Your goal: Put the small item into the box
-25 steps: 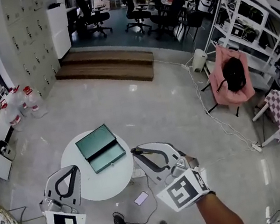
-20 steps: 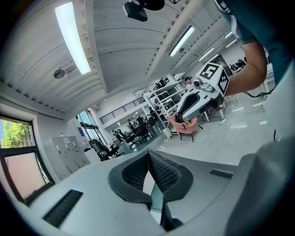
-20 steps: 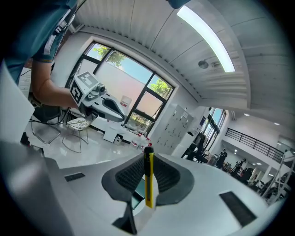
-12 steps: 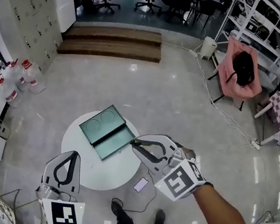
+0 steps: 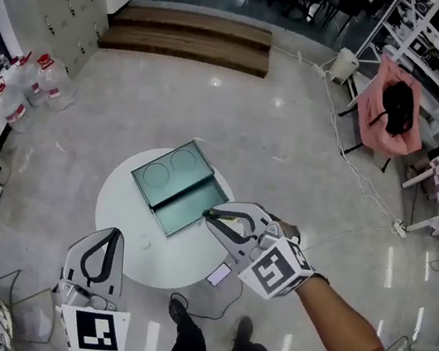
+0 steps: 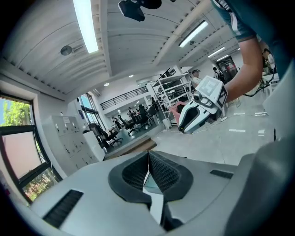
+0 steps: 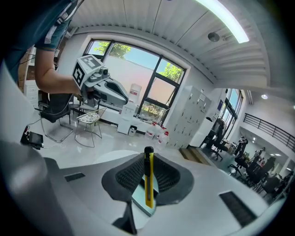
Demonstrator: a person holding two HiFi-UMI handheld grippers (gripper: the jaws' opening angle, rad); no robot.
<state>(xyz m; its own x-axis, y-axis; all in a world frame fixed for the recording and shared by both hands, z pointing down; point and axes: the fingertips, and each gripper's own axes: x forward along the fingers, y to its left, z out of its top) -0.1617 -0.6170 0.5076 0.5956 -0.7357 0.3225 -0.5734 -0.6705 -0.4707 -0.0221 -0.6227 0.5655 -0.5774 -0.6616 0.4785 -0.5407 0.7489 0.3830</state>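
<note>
Jaws of the left gripper [image 5: 106,237] are pressed together on nothing, left of the box [image 5: 194,206]. The right gripper [image 5: 211,214] is clamped on the yellow knife [image 7: 148,180] at the box's near edge. Released early, the knife could miss the box and land on the table [image 5: 123,217].
</note>
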